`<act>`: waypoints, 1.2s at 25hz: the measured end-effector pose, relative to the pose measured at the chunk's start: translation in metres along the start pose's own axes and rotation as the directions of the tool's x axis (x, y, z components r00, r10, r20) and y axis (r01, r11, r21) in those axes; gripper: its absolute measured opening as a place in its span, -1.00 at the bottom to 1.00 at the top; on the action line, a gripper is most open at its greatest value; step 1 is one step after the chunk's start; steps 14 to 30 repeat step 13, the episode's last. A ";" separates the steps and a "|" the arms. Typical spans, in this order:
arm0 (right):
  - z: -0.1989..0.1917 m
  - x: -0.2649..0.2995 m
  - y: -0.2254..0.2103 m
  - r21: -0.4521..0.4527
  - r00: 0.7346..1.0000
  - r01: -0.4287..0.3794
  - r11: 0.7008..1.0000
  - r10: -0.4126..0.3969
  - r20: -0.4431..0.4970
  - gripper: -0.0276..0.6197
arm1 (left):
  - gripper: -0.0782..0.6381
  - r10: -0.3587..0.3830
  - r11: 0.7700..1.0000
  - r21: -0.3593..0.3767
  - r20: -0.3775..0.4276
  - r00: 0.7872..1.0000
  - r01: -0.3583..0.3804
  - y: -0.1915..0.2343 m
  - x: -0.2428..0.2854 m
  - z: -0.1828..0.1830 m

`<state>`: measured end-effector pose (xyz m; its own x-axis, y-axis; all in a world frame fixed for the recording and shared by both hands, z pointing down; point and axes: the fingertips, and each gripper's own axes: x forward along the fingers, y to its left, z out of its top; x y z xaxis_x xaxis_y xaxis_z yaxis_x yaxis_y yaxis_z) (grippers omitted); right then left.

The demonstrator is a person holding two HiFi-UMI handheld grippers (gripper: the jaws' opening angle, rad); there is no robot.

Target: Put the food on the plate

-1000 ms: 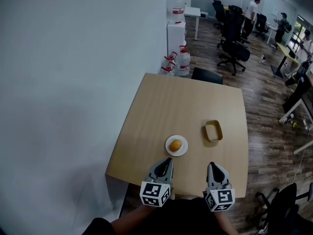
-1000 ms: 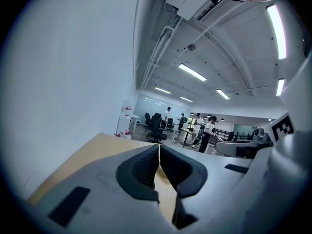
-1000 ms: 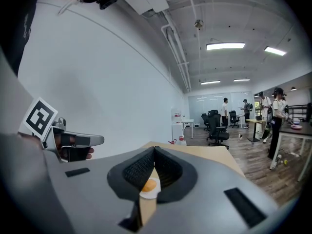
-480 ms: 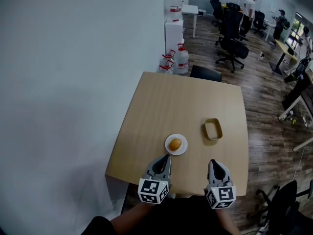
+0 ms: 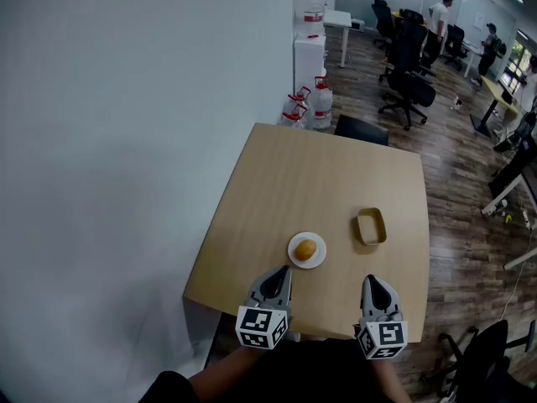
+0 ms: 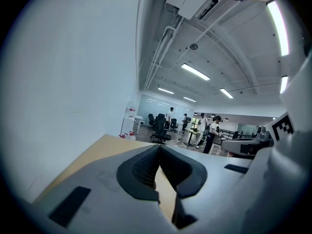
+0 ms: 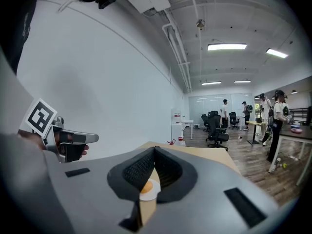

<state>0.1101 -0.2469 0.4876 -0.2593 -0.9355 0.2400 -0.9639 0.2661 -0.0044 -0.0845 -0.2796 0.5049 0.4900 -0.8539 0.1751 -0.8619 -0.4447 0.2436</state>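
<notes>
A round golden piece of food [image 5: 306, 248] lies on a small white plate [image 5: 294, 254] near the front of the tan table [image 5: 310, 175]. In the head view my left gripper [image 5: 282, 269] hovers at the table's near edge, just in front of the plate, shut and empty. My right gripper [image 5: 369, 279] sits beside it to the right, also shut with nothing in it. In the right gripper view the food [image 7: 145, 186] and plate [image 7: 153, 189] show below the gripper's [image 7: 155, 149] touching jaws. The left gripper view shows its gripper [image 6: 159, 146] with closed jaws and bare tabletop beyond.
An empty tan oblong tray [image 5: 359, 227] stands right of the plate. A white wall runs along the table's left side. Beyond the far edge are water bottles [image 5: 312, 106], a black chair [image 5: 361, 129], office chairs and people far off.
</notes>
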 end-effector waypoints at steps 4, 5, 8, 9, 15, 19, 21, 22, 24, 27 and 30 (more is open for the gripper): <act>0.000 -0.002 0.000 -0.007 1.000 0.003 1.000 -0.003 -0.003 -0.73 | -0.74 0.005 1.000 -0.011 0.005 1.000 -0.005 0.002 -0.002 0.000; -0.001 -0.002 -0.001 -0.008 1.000 0.005 1.000 -0.005 -0.004 -0.73 | -0.74 0.004 1.000 -0.012 0.006 1.000 -0.004 0.003 -0.001 0.000; -0.001 -0.002 -0.003 -0.013 1.000 0.012 1.000 -0.012 -0.007 -0.73 | -0.74 -0.001 1.000 -0.015 0.006 1.000 0.001 0.001 0.002 0.000; -0.001 -0.003 -0.003 -0.015 1.000 0.013 1.000 -0.013 -0.007 -0.73 | -0.74 -0.003 1.000 -0.016 0.007 1.000 0.003 -0.001 0.002 -0.001; -0.003 -0.010 -0.006 -0.018 1.000 0.015 1.000 -0.015 -0.011 -0.73 | -0.74 -0.009 1.000 -0.018 0.011 1.000 0.009 -0.009 -0.001 -0.001; -0.003 -0.010 -0.006 -0.018 1.000 0.015 1.000 -0.015 -0.011 -0.73 | -0.74 -0.009 1.000 -0.018 0.011 1.000 0.009 -0.009 -0.001 -0.001; -0.003 -0.010 -0.006 -0.018 1.000 0.015 1.000 -0.015 -0.011 -0.73 | -0.74 -0.009 1.000 -0.018 0.011 1.000 0.009 -0.009 -0.001 -0.001; -0.003 -0.010 -0.006 -0.018 1.000 0.015 1.000 -0.015 -0.011 -0.73 | -0.74 -0.009 1.000 -0.018 0.011 1.000 0.009 -0.009 -0.001 -0.001; -0.003 -0.010 -0.006 -0.018 1.000 0.015 1.000 -0.015 -0.011 -0.73 | -0.74 -0.009 1.000 -0.018 0.011 1.000 0.009 -0.009 -0.001 -0.001; -0.003 -0.010 -0.006 -0.018 1.000 0.015 1.000 -0.015 -0.011 -0.73 | -0.74 -0.009 1.000 -0.018 0.011 1.000 0.009 -0.009 -0.001 -0.001; -0.003 -0.010 -0.006 -0.018 1.000 0.015 1.000 -0.015 -0.011 -0.73 | -0.74 -0.009 1.000 -0.018 0.011 1.000 0.009 -0.009 -0.001 -0.001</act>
